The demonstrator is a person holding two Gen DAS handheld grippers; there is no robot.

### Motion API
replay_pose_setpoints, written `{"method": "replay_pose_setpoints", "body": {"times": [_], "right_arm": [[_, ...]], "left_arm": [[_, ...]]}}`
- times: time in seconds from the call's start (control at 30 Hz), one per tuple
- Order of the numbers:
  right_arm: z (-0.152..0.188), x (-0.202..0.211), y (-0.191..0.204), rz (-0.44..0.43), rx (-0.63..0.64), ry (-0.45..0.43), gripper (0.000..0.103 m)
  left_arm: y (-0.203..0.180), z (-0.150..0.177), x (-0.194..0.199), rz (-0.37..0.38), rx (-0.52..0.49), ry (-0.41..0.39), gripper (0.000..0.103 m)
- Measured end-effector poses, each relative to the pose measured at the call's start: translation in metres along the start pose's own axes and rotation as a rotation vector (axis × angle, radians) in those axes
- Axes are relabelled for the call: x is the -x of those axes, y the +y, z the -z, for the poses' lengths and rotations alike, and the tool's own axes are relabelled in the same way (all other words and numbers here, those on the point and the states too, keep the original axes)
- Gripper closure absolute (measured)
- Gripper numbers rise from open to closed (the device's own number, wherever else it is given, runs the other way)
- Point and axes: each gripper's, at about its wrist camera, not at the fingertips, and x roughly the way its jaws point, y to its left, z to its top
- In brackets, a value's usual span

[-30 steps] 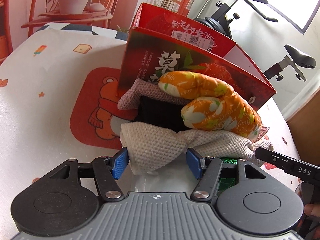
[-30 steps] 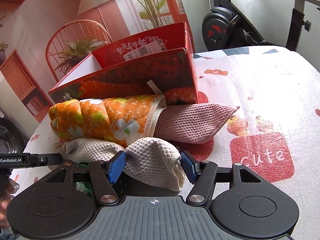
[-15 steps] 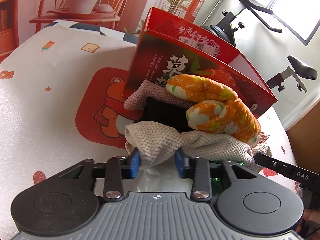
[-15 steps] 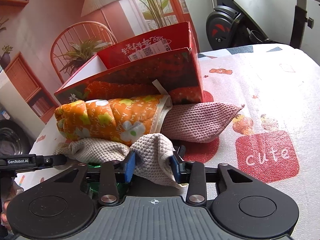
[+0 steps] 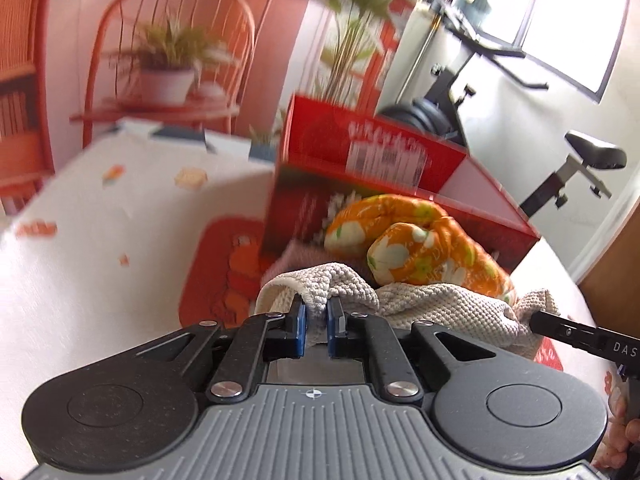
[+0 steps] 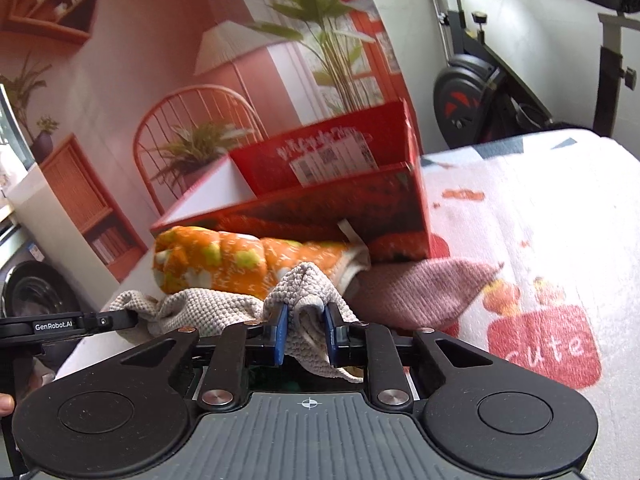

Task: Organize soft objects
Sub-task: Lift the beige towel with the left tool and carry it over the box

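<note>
A: Nearest first. Your left gripper and right gripper have just been closing; jaws now nearly shut, each pinching one end of the beige knit cloth.

B: And behind it?

A: The orange floral mitt lies on that cloth, the pink cloth beside it on the bench. Farther back, the red box shows nothing inside.

B: Progress?

A: Early, I judge. You've nothing boxed yet; everything soft is left.

Home room: exercise bike, cartoon-print tablecloth, window, printed living-room backdrop.
</note>
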Motion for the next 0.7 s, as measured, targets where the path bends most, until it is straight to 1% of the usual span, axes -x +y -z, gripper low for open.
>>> {"method": "replay_pose_setpoints", "body": {"times": [0.27, 0.43, 0.5, 0.6, 0.7], "right_arm": [[-0.022, 0.018, 0.01, -0.04, 0.043, -0.1, 0.085], [-0.038, 0.023, 0.015, -0.045, 0.058, -0.141, 0.085], [-0.045, 0.023, 0.017, -0.044, 0.065, -0.152, 0.085], [-0.058, 0.021, 0.019, -0.04, 0.081, -0.16, 0.085], [-0.076, 0.014, 0.018, -0.033, 0.095, -0.152, 0.085]], "left_arm": [[-0.014, -0.016, 0.029, -0.001, -0.057, -0.12, 0.092], [-0.024, -0.028, 0.04, 0.008, -0.076, -0.167, 0.092], [-0.026, -0.034, 0.04, 0.01, -0.083, -0.171, 0.092], [-0.025, -0.046, 0.036, 0.024, -0.065, -0.164, 0.092], [-0.026, -0.059, 0.03, 0.038, -0.063, -0.151, 0.092]]}}
